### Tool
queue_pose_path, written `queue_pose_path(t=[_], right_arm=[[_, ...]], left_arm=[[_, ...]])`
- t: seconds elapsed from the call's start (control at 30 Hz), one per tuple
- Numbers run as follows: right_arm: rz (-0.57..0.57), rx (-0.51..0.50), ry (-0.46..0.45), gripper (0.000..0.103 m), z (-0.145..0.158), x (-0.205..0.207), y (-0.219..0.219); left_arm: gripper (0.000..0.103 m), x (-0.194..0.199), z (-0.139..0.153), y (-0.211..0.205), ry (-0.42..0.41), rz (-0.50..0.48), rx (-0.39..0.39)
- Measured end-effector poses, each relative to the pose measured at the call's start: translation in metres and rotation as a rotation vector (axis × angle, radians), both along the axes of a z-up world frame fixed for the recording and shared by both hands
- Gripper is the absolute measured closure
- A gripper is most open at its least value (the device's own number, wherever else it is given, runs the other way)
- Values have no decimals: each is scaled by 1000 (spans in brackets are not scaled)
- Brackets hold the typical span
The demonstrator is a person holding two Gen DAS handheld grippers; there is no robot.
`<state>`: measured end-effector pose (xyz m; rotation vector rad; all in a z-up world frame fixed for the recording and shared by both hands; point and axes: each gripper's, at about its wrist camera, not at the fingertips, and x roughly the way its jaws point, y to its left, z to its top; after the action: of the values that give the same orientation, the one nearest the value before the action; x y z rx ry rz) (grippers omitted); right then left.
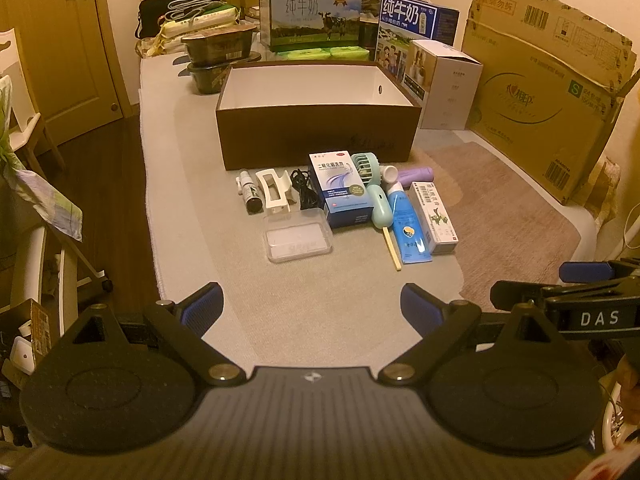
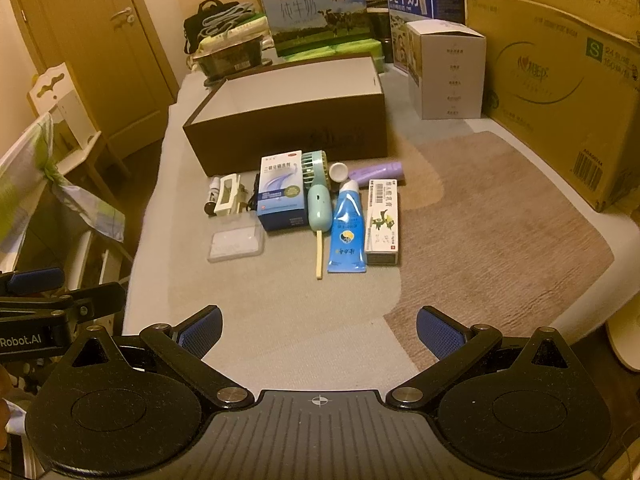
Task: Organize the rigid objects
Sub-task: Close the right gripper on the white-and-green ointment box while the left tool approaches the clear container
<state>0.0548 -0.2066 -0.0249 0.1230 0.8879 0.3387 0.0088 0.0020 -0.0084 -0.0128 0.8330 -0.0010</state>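
Brown box (image 1: 318, 134), white-lined, open top; interior shows bare white walls and no contents on the parts visible. It sits mid-surface on a pale mat (image 1: 304, 304).

Row of loose items touching or just beside the box's near wall, at its 6 o'clock:
- small spray bottle (image 1: 249, 194) at the 9 o'clock end
- white hair clip (image 1: 273, 192) beside it
- black cable (image 1: 303, 190)
- blue medicine box (image 1: 343, 188)
- mint handheld fan (image 1: 374, 192), leaning against the medicine box
- blue tube (image 1: 408, 226), white cap toward the box
- lilac bottle (image 1: 416, 174) lying on its side
- white carton (image 1: 434, 216) at the 3 o'clock end
- wooden stick (image 1: 391, 246) just beside the tube

Clear plastic case (image 1: 298, 236), lid on, lies at 6 o'clock of the clip; contents cannot be told.

Left gripper (image 1: 311, 306): fingers spread wide, holding nothing, hovering at 6 o'clock of the row, well apart. Right gripper (image 2: 319, 328): likewise spread, nothing held.

Beyond the box, 12 o'clock: milk cartons (image 1: 310, 14). At 3 o'clock: large cardboard carton (image 1: 548, 88).
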Motion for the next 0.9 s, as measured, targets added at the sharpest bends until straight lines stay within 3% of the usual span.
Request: queue_pose_path(t=[0.9], right_arm=[[6, 16, 47, 0, -22, 24, -3]], left_arm=[[8, 37, -21, 3, 68, -11, -3]])
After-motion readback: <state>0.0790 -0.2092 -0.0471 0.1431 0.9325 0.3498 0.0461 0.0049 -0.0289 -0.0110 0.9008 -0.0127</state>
